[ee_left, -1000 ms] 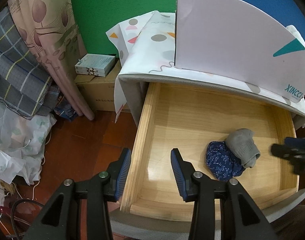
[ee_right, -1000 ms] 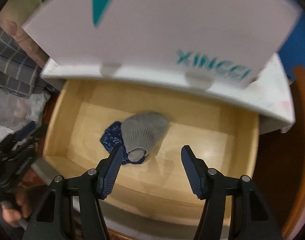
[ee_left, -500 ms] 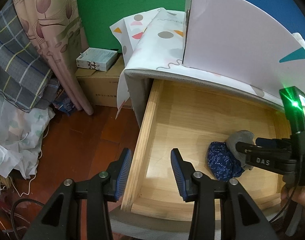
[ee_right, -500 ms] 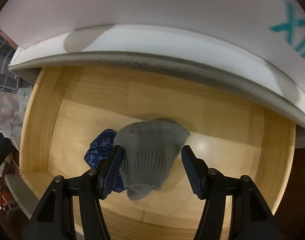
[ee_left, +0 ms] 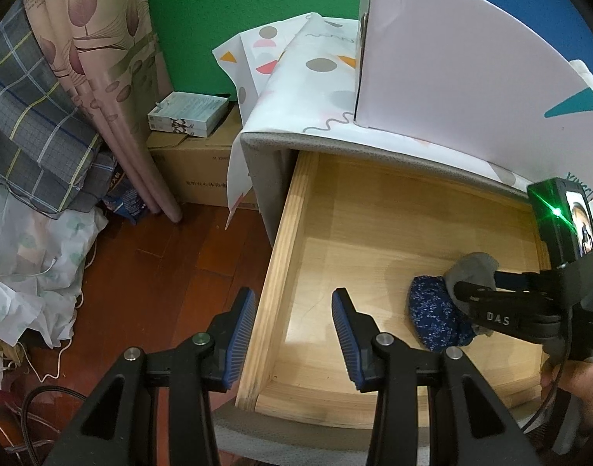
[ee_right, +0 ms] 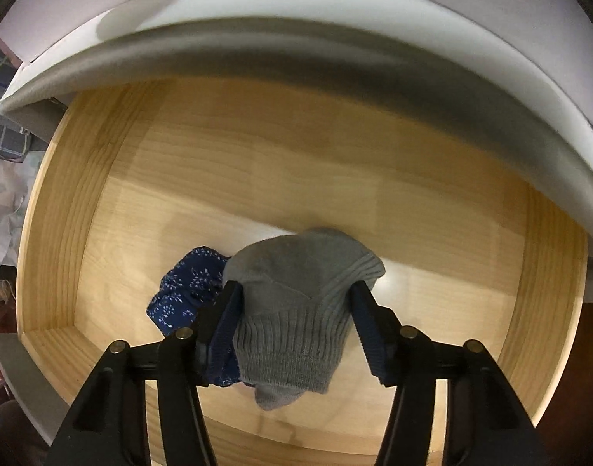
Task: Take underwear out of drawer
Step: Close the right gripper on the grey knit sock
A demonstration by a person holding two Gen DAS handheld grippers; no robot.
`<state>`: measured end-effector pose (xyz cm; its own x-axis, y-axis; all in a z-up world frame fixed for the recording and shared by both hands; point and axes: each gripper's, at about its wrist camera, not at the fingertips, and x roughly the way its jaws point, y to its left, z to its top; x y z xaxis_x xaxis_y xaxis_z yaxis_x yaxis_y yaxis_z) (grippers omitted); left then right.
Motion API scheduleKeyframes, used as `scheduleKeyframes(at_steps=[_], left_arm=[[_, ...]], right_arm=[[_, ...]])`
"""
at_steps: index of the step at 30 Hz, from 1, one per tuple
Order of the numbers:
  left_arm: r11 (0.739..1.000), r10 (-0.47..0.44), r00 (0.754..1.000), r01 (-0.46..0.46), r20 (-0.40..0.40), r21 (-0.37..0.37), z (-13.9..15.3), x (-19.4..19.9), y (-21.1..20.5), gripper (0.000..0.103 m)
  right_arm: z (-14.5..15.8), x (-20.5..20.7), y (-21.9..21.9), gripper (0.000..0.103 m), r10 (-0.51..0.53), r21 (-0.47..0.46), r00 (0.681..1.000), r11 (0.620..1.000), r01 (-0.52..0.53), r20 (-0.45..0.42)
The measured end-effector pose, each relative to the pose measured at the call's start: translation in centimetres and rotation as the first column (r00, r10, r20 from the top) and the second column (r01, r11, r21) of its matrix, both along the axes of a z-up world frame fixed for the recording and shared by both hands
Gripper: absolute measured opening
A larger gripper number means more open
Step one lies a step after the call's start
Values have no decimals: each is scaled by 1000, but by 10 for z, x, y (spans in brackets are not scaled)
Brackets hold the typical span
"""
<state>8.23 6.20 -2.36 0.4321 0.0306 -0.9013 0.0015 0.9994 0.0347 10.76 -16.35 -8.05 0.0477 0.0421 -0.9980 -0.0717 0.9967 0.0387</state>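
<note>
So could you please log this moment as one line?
right gripper: closing around grey knit garment | blue floral garment: beside it in drawer | left gripper: open, straddling drawer side

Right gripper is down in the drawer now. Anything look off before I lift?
Yes: the right gripper, jaws just closing, brackets the grey ribbed knit piece, which looks like a sock. The blue floral garment, likelier the underwear, lies partly beneath it, outside the jaws. The left gripper straddles the drawer's side wall.

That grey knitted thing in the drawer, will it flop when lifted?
Probably floppy: the grey knit bunches between the right claw, which has just been closing. Likely light, being thin cloth. It may drag the blue floral piece lying against it.
</note>
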Motion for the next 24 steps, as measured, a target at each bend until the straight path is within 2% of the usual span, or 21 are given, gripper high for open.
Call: scheduleKeyframes(at_steps=[15,24], left_arm=[[1000,-5,1000,5,-2,4,-1,1,-2,42],[1000,-9,1000,9,-3,4,-1,1,-3,42]], right_arm=[[-1,-22,-53,51,-60,-65,995,996,55,-85],[-3,-41,-78,53,-107,-67,985,993,99,-134]])
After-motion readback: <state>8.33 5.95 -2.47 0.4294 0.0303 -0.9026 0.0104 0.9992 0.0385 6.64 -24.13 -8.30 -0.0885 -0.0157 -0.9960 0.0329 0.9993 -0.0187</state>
